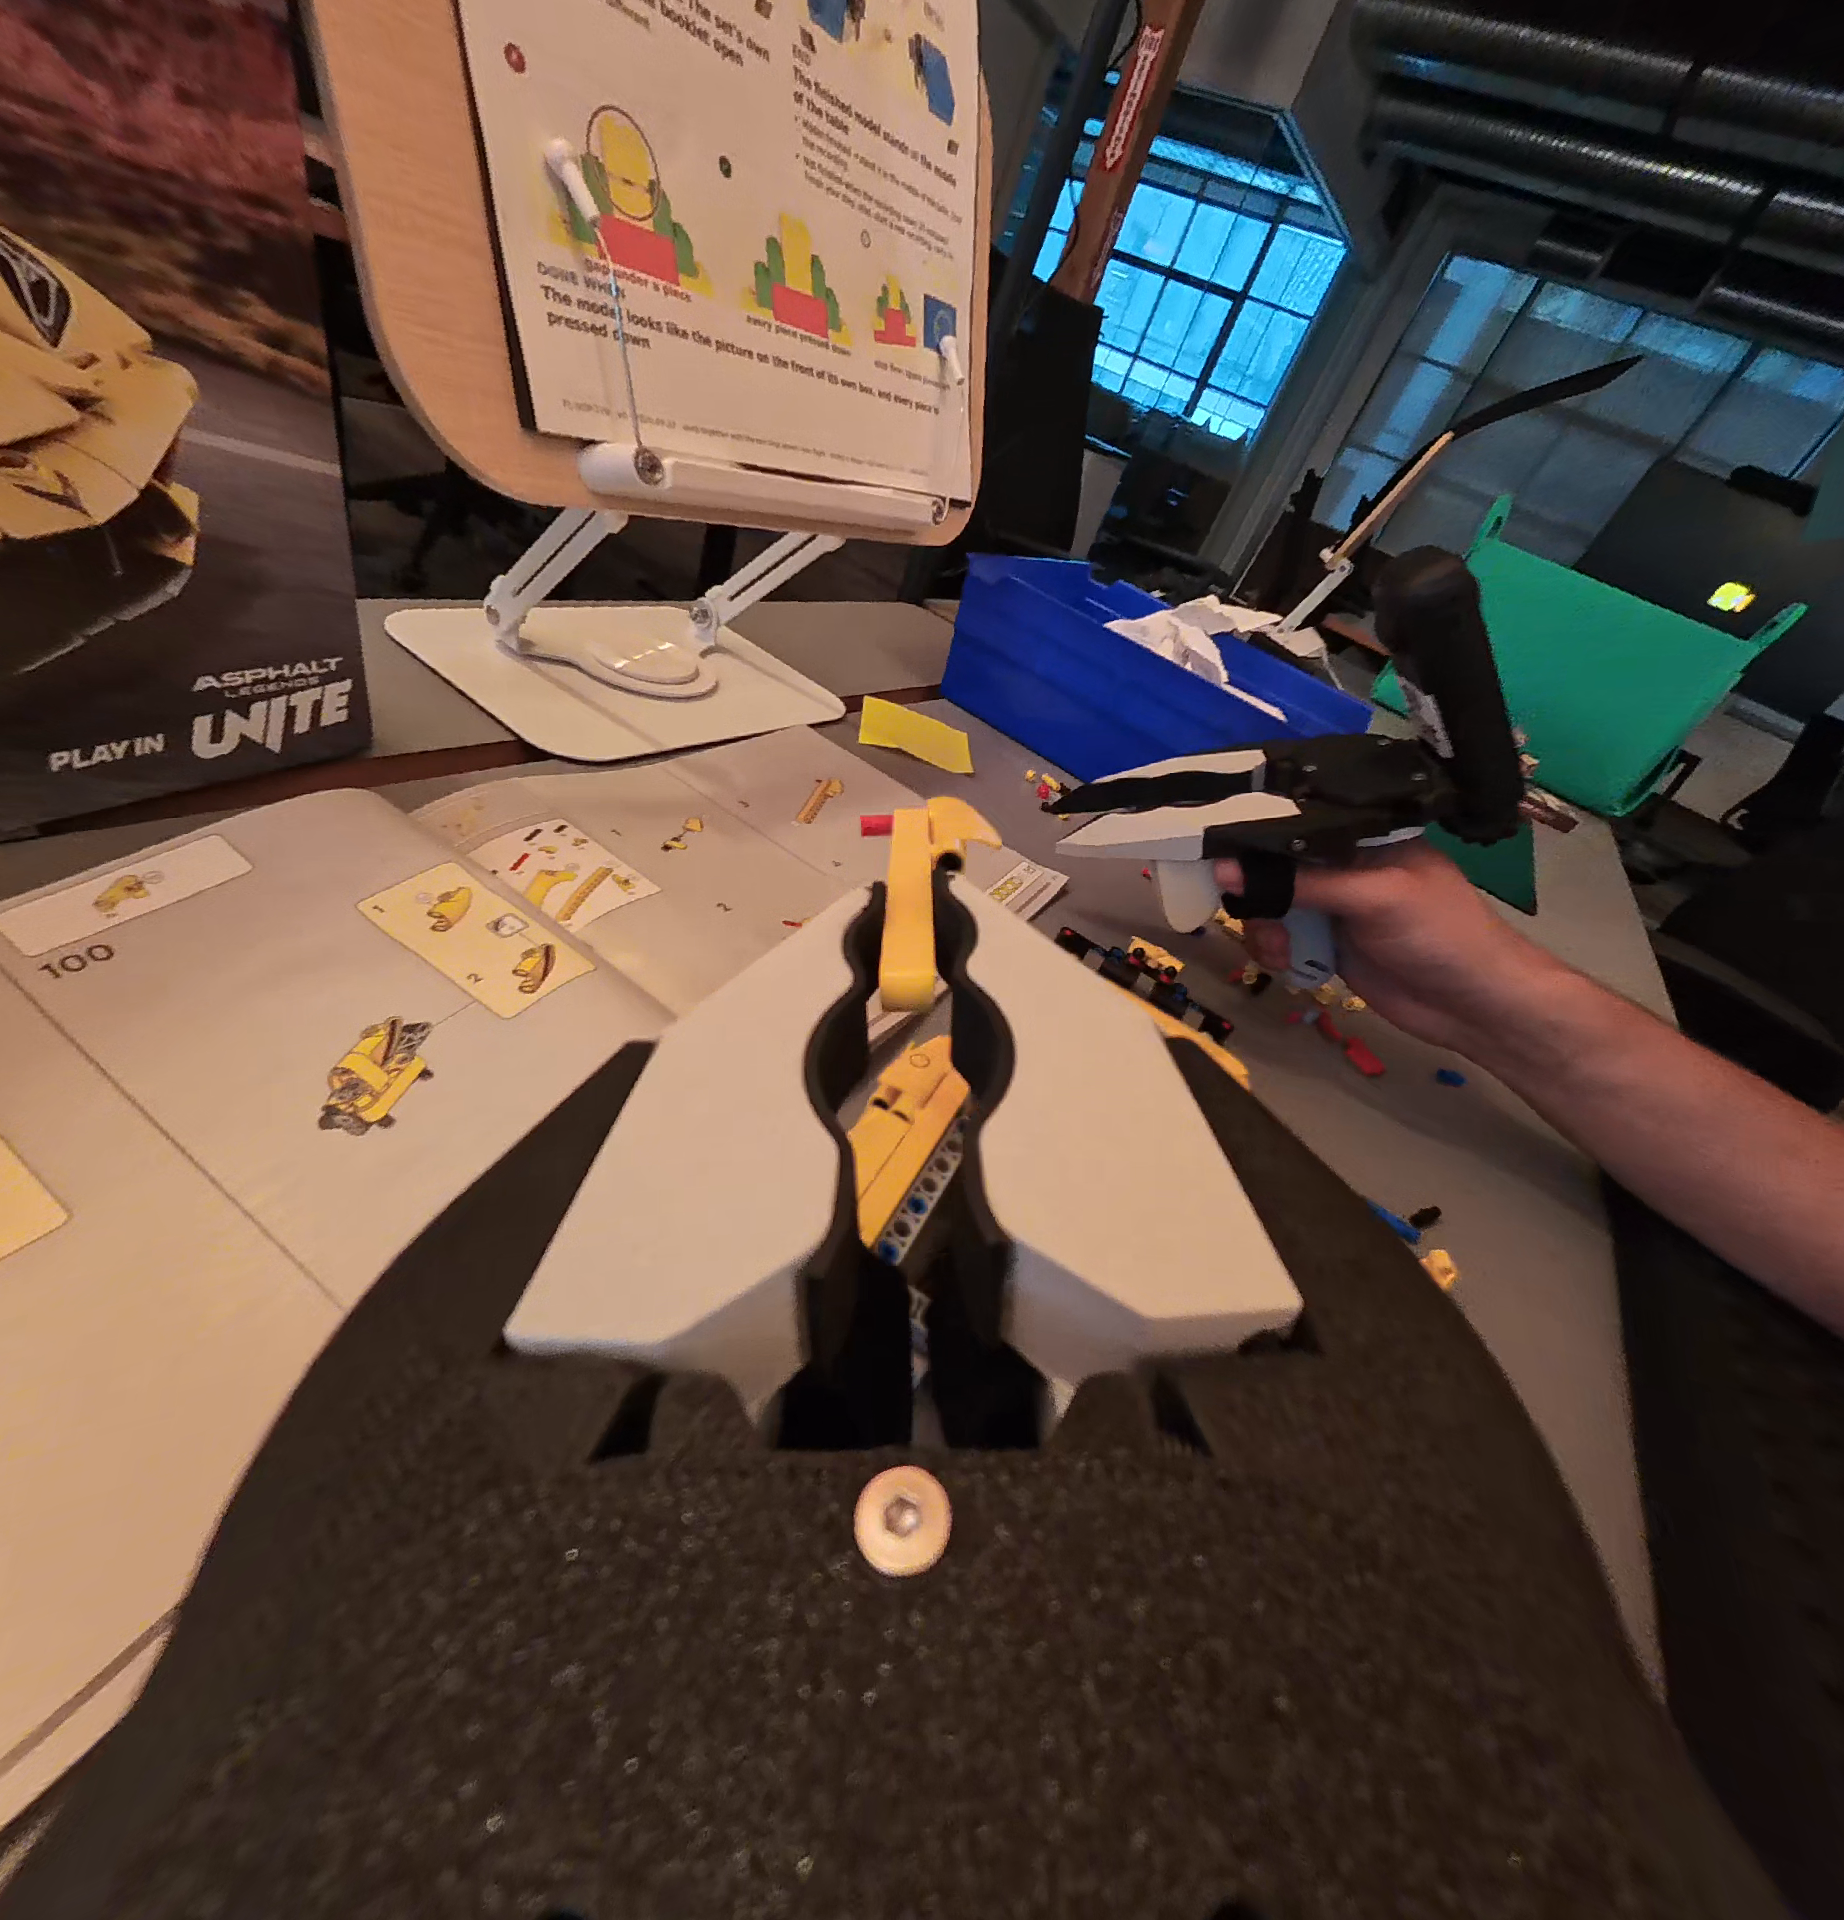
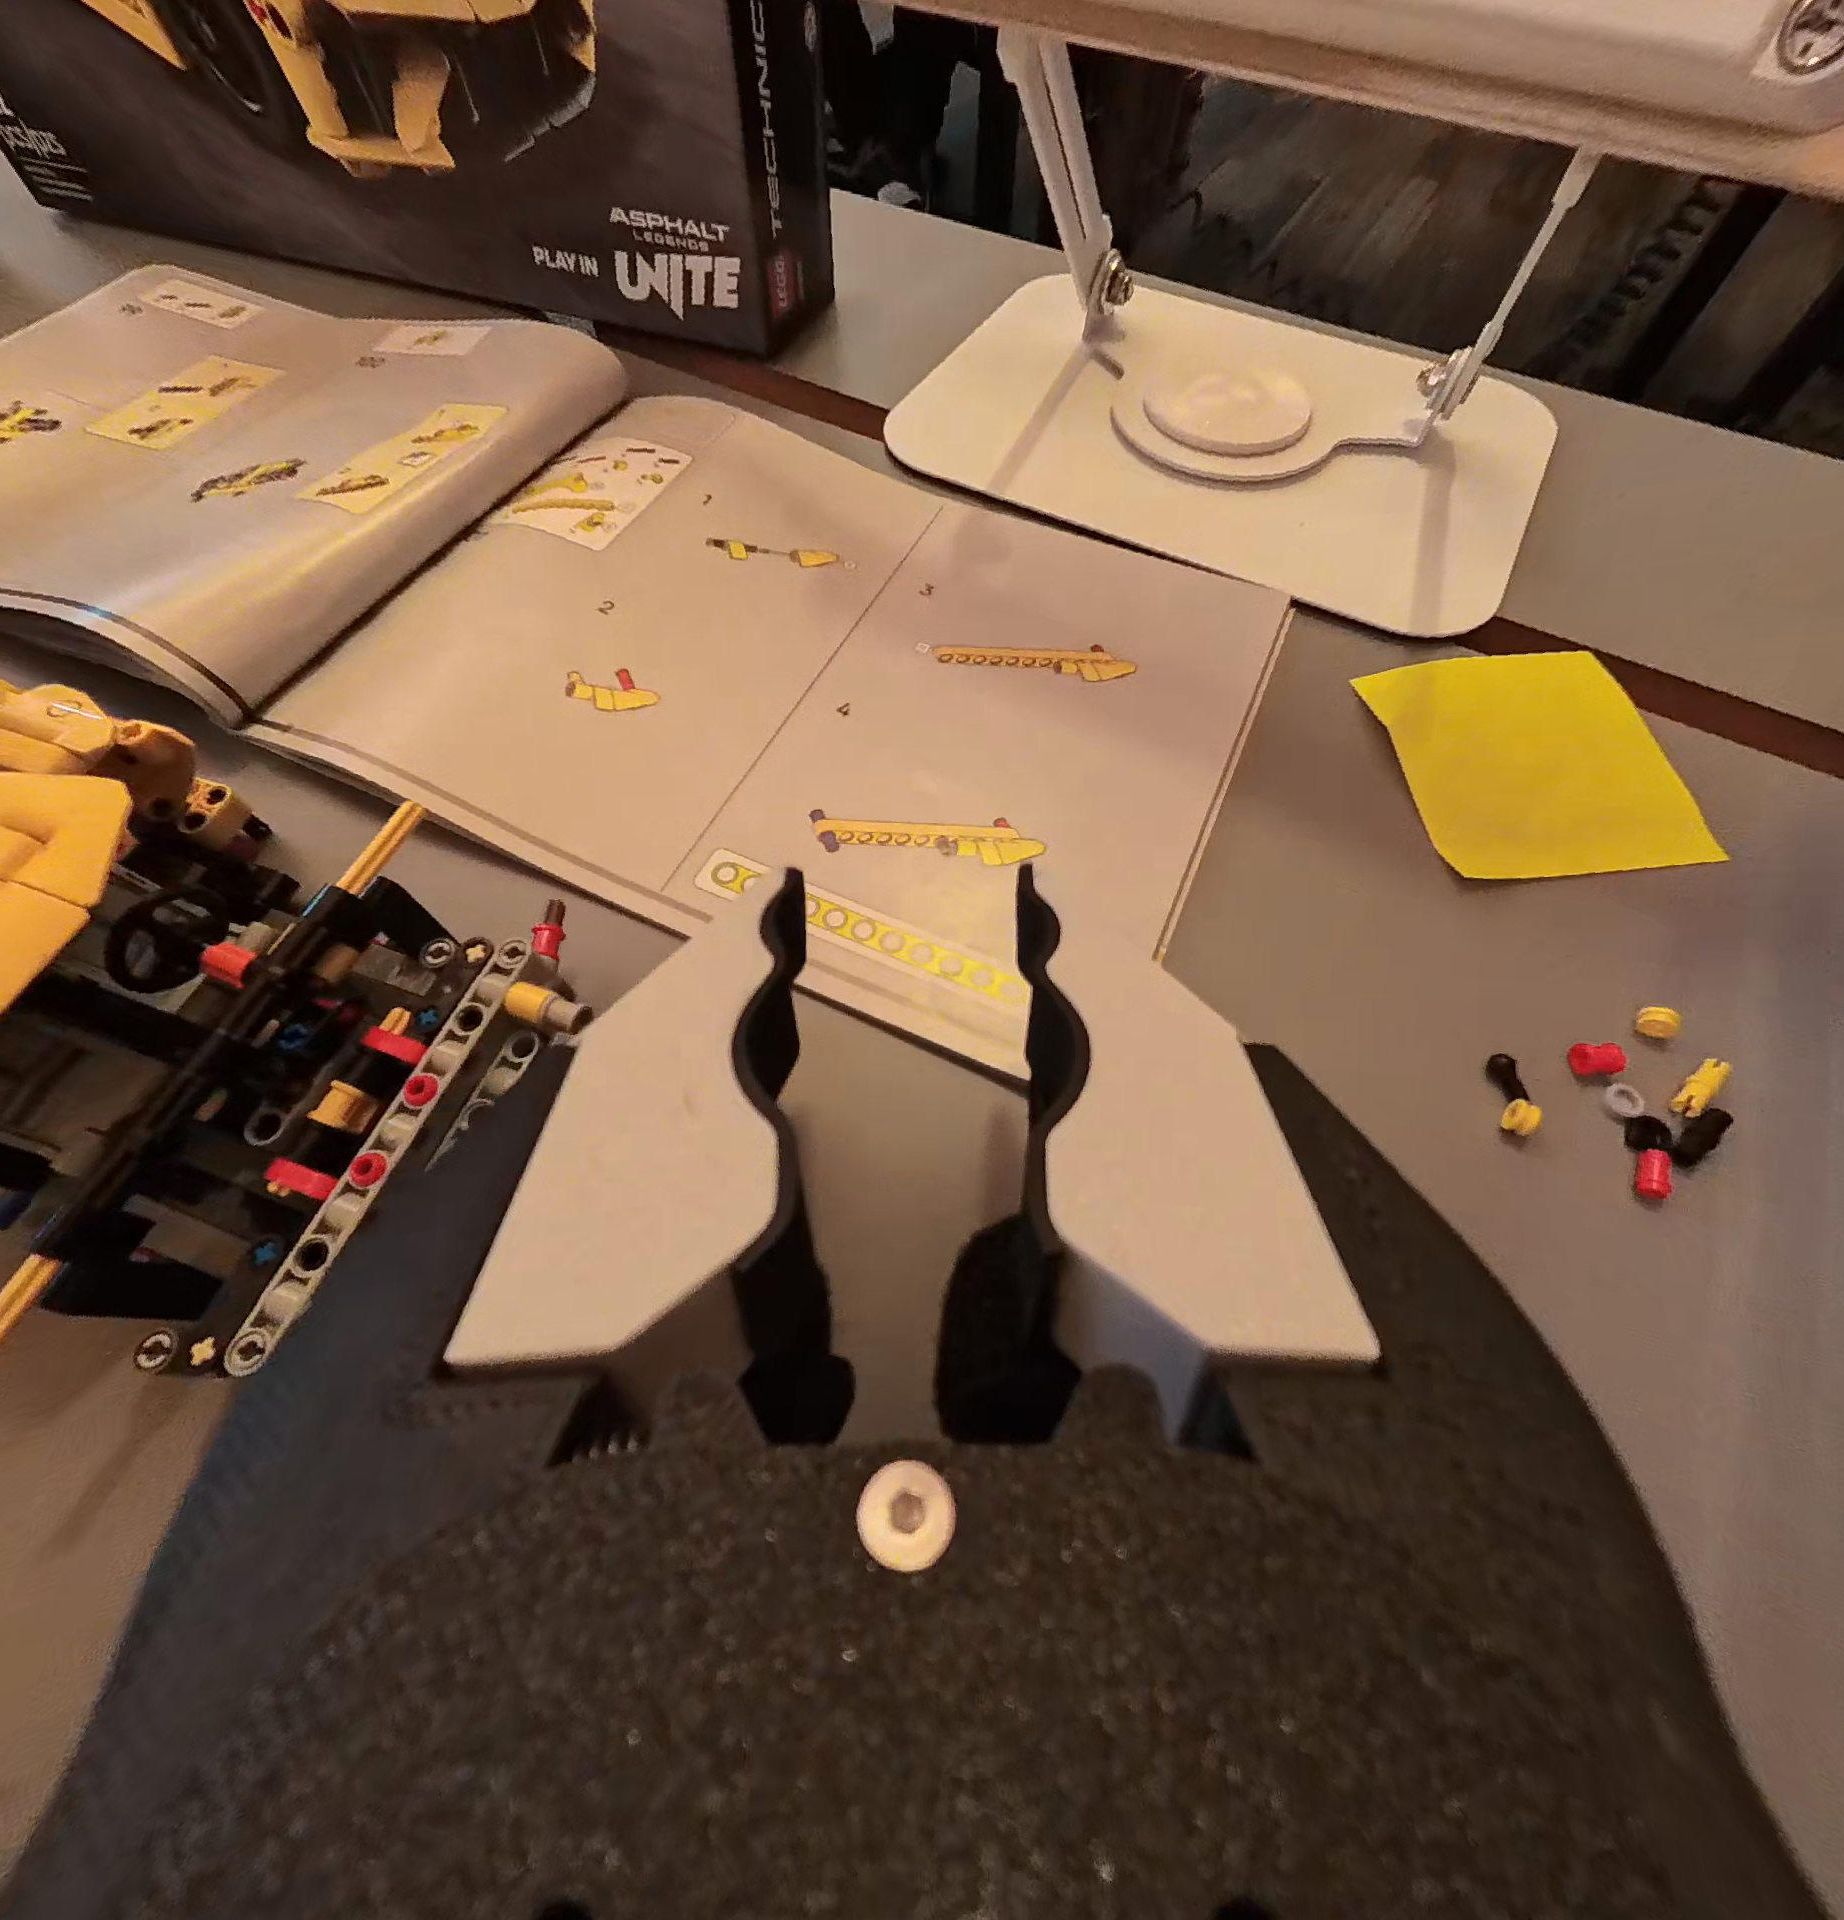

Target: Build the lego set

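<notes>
Between left hand-held gripper (image 1: pixel 913 914) fingers, yellow piece (image 1: pixel 905 914); right hand-held gripper (image 2: pixel 907 894) agape, loose pins (image 2: pixel 1624 1101) only there.

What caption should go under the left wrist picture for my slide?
Left gripper pinches a yellow Lego piece above the open instruction booklet, with the right gripper waiting nearby.

both views are dim and warm-toned, lit from overhead. cool blue daylight shows through the windows (image 1: pixel 1188 301) far behind. a soft glare sits on the white stand base (image 1: pixel 637 660) and the glossy instruction booklet (image 2: pixel 544 416). wide-angle distortion bends the edges; the box (image 1: pixel 118 416) and the frame borders look smeared, and the nearest foam is grainy.
</notes>
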